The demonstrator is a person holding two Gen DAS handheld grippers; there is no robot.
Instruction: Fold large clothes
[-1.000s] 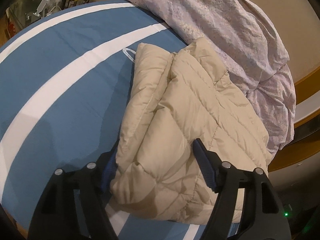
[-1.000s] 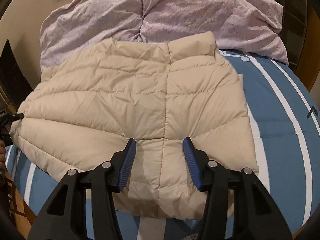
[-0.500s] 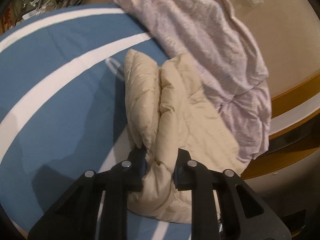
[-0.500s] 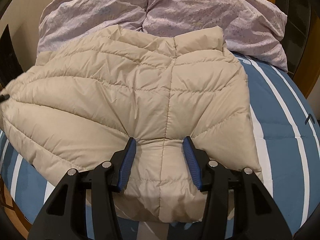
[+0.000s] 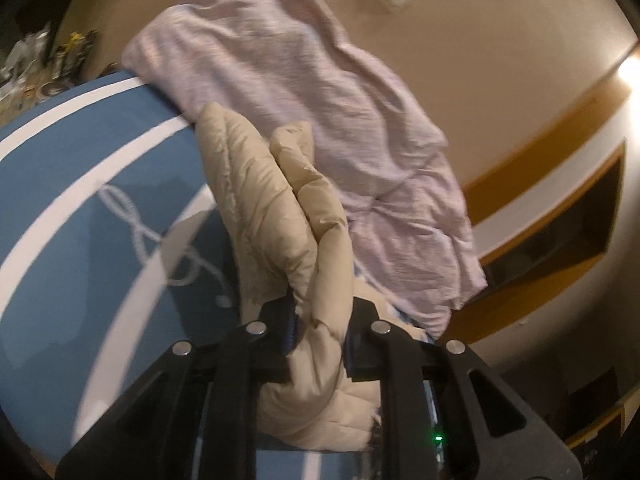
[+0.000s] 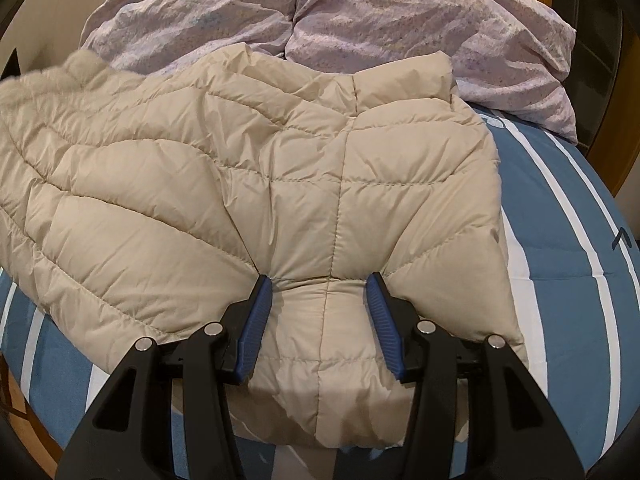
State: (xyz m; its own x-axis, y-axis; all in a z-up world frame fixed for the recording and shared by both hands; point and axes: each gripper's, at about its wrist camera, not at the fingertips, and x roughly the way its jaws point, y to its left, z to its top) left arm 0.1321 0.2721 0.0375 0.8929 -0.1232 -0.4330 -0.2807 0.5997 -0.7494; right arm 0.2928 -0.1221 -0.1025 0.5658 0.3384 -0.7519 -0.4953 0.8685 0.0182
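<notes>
A beige quilted down jacket [image 6: 248,184] lies on the blue bed cover with white stripes [image 6: 560,240]. My left gripper [image 5: 318,334] is shut on a bunched edge of the jacket [image 5: 280,208] and holds it lifted off the cover; the raised edge shows blurred at the far left of the right wrist view. My right gripper [image 6: 320,300] is open, its blue pads on either side of the jacket's near edge, resting over the fabric without pinching it.
A crumpled lilac duvet [image 6: 360,12] lies along the head of the bed behind the jacket, also in the left wrist view [image 5: 340,120]. A white coiled cord [image 5: 148,236] lies on the cover. The bed's wooden edge [image 5: 540,128] and wall stand to the right.
My left gripper closed on the jacket's edge and lifted it up and over toward the right. The right gripper stayed open in place.
</notes>
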